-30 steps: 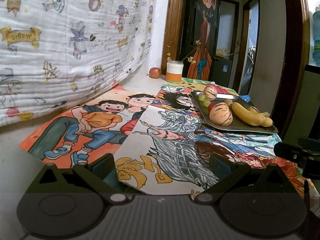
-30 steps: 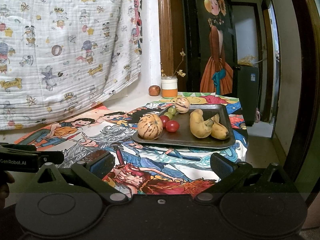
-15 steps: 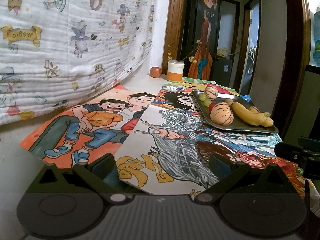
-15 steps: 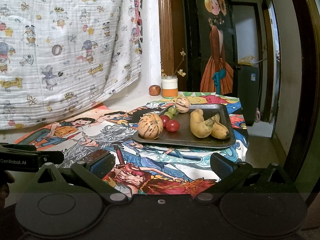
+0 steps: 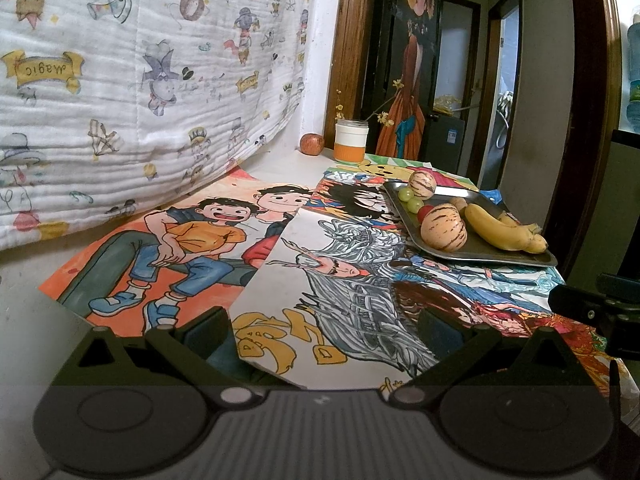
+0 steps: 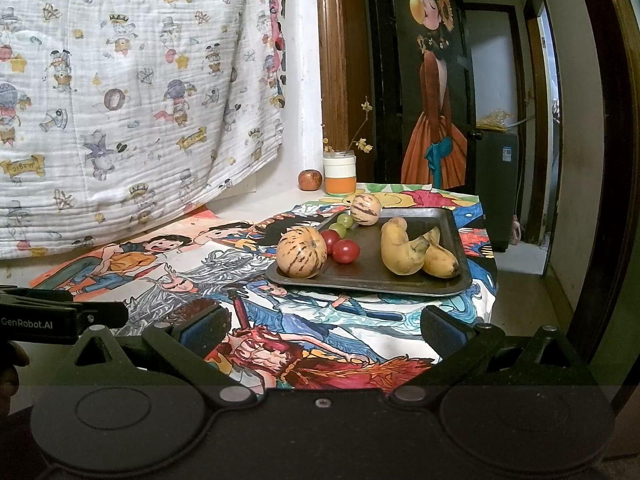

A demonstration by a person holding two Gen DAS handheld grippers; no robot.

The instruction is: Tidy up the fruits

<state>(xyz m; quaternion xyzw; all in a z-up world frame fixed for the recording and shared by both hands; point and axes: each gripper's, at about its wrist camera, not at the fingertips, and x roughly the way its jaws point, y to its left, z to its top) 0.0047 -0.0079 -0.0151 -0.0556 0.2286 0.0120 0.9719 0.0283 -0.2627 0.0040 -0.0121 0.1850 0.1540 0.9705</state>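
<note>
Left wrist view: the left gripper hangs low over the near edge of the table, jaws spread wide w/ nothing between them, only the drawn posters below. This side shows the most of the orange poster w/ the two cartoon kids, plus bare tabletop at left. The tray sits well off to the right, seen edge-on; big striped melon at its near corner, banana beside it, green grapes and a small striped melon at the far end. The big melon hides most of a tomato here. Far back by the wall: an apple just beside a white & orange cup. A printed blanket hangs along the left. Part of the right gripper's body pokes in at the right edge.

Right wrist view: the right gripper faces the tray more squarely, also wide open, holding nothing, clear of the fruit. Here both tomatoes show plainly, touching, just right of the big striped melon. Two bananas lie together on the tray's right half; grapes and small melon at the far rim. Apple and cup are off the tray, at the back. The left gripper's arm, marked GenRobot.AI, juts in at left, w/ a bit of a hand under it. Nothing stands between the open fingers and the tray.
</note>
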